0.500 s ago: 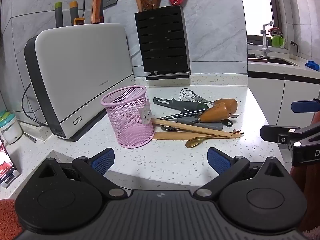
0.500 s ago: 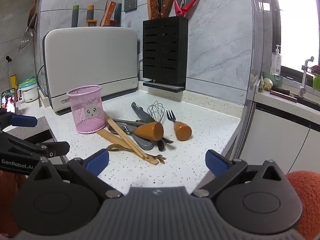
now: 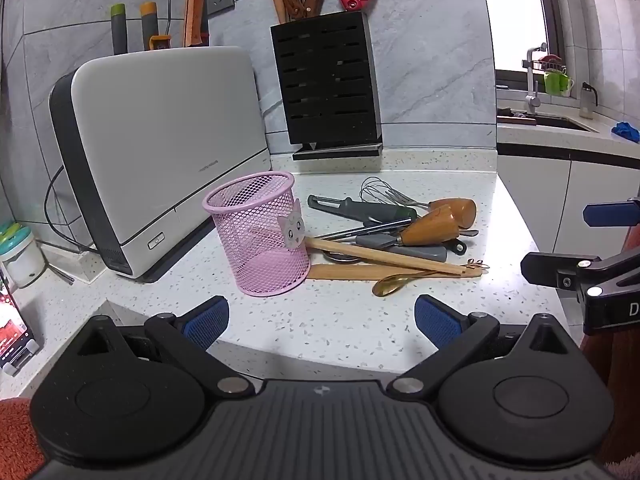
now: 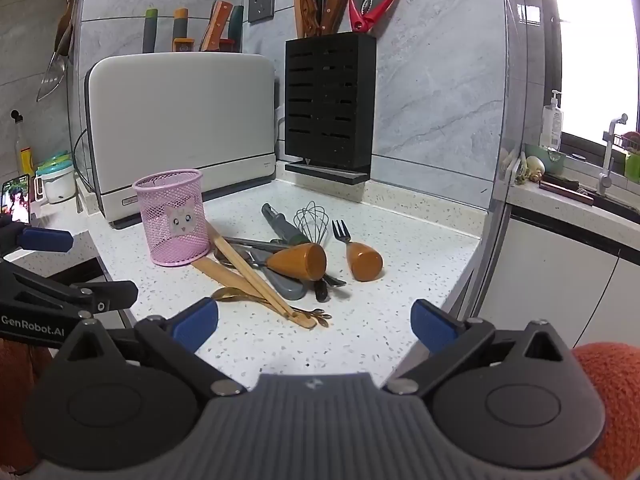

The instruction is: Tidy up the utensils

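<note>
Utensils (image 4: 280,264) all piled on desk (image 4: 380,320) right of empty pink cup (image 4: 174,216); nothing sorted; left claw (image 3: 320,320), right claw (image 4: 314,324) wide open, empty.

Daylight pours in from the window (image 4: 596,44) at about two o'clock, blown out to pure white in both views. The counter (image 3: 352,320) is evenly and softly lit, with faint shadows under the utensils. Focus is sharp at the centre. Fisheye bending curves the wall tiles (image 4: 436,80) strongly, and the corners go dark.
</note>
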Demonstrator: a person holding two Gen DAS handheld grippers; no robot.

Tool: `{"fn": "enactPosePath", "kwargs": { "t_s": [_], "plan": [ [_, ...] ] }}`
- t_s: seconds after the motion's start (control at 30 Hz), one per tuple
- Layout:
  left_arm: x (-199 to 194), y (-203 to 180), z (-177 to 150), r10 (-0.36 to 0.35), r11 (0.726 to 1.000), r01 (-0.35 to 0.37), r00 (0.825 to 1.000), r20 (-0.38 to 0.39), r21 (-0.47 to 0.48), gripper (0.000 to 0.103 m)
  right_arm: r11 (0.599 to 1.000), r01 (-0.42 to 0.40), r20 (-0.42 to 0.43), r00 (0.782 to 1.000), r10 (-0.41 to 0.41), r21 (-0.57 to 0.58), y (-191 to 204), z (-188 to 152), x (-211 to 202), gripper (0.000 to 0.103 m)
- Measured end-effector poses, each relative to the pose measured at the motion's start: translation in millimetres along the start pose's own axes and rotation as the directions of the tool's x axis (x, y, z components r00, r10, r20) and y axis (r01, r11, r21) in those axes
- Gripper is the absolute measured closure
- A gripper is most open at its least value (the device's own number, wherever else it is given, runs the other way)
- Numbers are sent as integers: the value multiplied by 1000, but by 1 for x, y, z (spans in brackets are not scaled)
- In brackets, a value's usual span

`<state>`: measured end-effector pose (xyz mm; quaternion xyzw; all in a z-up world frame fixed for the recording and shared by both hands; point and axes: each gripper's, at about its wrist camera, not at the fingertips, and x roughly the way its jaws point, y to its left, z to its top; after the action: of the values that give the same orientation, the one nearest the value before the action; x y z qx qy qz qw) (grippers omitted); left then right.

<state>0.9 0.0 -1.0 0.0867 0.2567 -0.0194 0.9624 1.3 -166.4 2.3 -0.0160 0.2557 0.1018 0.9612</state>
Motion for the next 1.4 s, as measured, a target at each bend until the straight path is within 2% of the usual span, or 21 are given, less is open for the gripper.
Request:
{"fn": "enactPosePath", "kwargs": {
  "t_s": [1.4],
  "plan": [
    [-7,6,6,7,1000,-7,1000,14,-17,0,1000,13,34,999,-13,-6,1,0,-5,3]
  ]
}}
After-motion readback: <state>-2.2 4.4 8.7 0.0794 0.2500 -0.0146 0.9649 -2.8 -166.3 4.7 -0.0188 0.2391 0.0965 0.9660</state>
